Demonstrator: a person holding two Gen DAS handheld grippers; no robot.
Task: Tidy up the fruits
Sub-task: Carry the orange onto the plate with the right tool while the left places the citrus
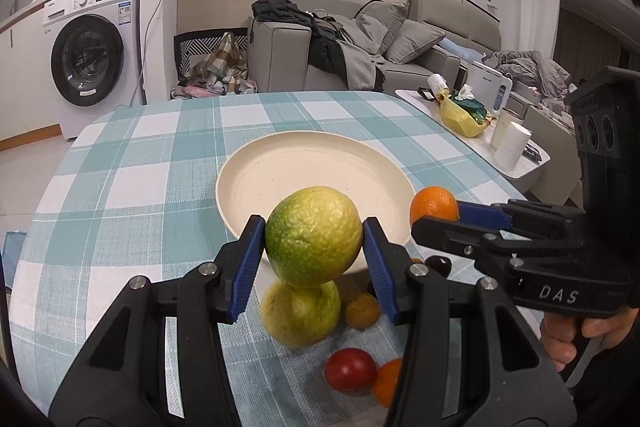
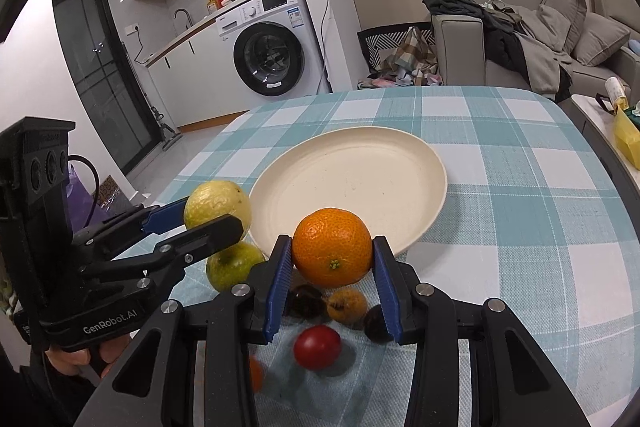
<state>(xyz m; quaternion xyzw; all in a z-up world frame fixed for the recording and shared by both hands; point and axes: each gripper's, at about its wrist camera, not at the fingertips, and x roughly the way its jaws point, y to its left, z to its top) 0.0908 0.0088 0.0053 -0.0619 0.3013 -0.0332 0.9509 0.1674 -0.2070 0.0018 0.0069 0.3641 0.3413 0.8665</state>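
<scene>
Claw pads of my left claw [image 1: 314,247] clenched the green-yellow citrus [image 1: 314,235] above the plate's [image 1: 304,155] near rim while my right claw [image 2: 332,263] gripped the orange [image 2: 332,253], so I judged it best to carry each over the rim, lower it, then release gently lest either roll.

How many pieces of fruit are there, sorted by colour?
Yellow-green: 2, one in the left gripper, one on the cloth
Orange: 2, one in the right gripper, one small at the near edge
Red: 1
Yellow-orange, small: 1
Dark, small: 2
Total: 8
</scene>
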